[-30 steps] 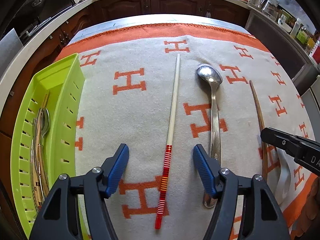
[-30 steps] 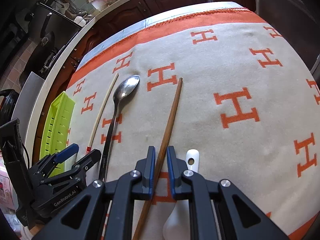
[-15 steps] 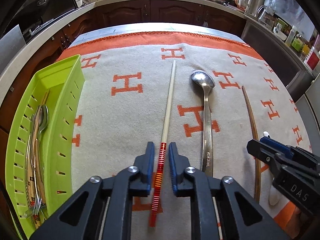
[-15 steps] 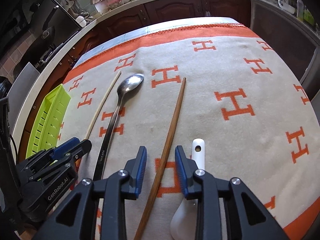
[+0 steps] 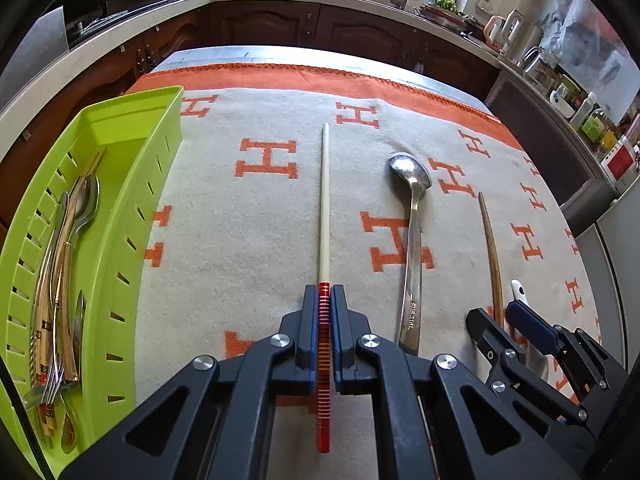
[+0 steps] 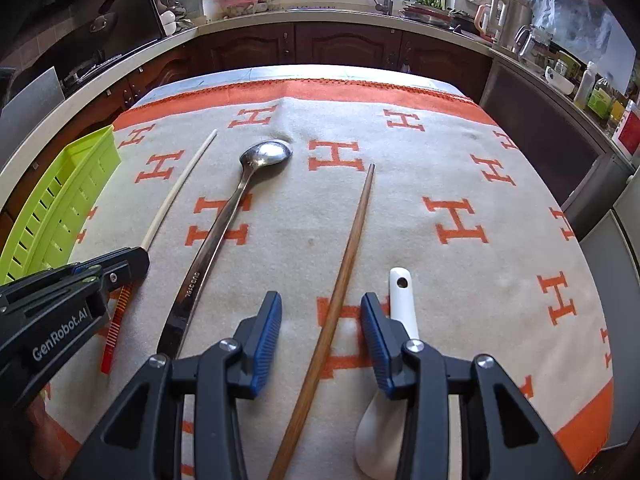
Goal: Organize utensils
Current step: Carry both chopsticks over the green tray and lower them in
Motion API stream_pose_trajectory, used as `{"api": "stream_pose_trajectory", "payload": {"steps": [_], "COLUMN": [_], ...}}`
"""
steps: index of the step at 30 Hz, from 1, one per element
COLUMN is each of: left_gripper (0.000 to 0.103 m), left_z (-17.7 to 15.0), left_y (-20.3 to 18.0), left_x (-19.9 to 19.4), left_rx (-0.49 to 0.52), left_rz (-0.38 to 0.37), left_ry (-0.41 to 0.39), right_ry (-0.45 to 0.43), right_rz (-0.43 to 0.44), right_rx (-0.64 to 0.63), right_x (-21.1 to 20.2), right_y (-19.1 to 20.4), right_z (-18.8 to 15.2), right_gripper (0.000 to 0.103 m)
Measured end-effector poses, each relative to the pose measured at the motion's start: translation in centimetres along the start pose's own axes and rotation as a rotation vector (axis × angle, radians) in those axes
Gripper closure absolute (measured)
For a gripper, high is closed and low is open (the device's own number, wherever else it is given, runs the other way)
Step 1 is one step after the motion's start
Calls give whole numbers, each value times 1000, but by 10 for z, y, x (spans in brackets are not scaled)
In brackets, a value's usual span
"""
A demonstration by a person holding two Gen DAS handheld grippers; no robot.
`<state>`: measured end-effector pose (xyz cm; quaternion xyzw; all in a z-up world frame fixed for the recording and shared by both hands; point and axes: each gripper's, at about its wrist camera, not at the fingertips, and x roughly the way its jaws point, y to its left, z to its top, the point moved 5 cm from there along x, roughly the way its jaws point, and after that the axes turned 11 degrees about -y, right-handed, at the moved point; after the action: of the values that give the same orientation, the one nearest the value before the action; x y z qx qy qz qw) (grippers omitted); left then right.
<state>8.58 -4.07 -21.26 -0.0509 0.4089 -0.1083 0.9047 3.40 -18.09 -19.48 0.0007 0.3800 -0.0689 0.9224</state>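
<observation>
Blanket (image 5: pixel 240 240): cream chopstick (image 5: pixel 325 200), red striped end, in left tongs (image 5: pixel 324 300).

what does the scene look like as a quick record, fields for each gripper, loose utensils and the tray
left gripper: shut on cream chopstick with red striped end
right gripper: jaws opening, astride brown wooden chopstick, not gripping
loose on blanket: long steel spoon, white ceramic spoon
green slotted plastic tray: already holds cutlery
</observation>
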Motion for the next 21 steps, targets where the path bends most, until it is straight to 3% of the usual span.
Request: {"api": "stream_pose_trajectory", "payload": {"steps": [1, 3, 4, 13, 21], "left_gripper": [100, 100, 100, 100, 100], "left_z": [0, 0, 0, 12, 36], "left_y": [1, 2, 3, 13, 39], "left_x": [-1, -6, -9, -48, -102], "left_rx": [-2, -6, -8, -22, -59], "left_rz": [-2, -6, -8, -6, 33], "left_ry": [-1, -9, -15, -103, -222], "right_ry": [-4, -14, -11, 16, -22], "right_rz": [-2, -7, -11, 57, 192], "right_rx": [0, -3, -3, 109, 140], "right_x": [0, -3, -3, -12, -43], "right_y": [0, 2, 3, -4, 16], "right_z": [0, 0, 0, 4, 35], "right_gripper": [66, 91, 96, 97, 97]}}
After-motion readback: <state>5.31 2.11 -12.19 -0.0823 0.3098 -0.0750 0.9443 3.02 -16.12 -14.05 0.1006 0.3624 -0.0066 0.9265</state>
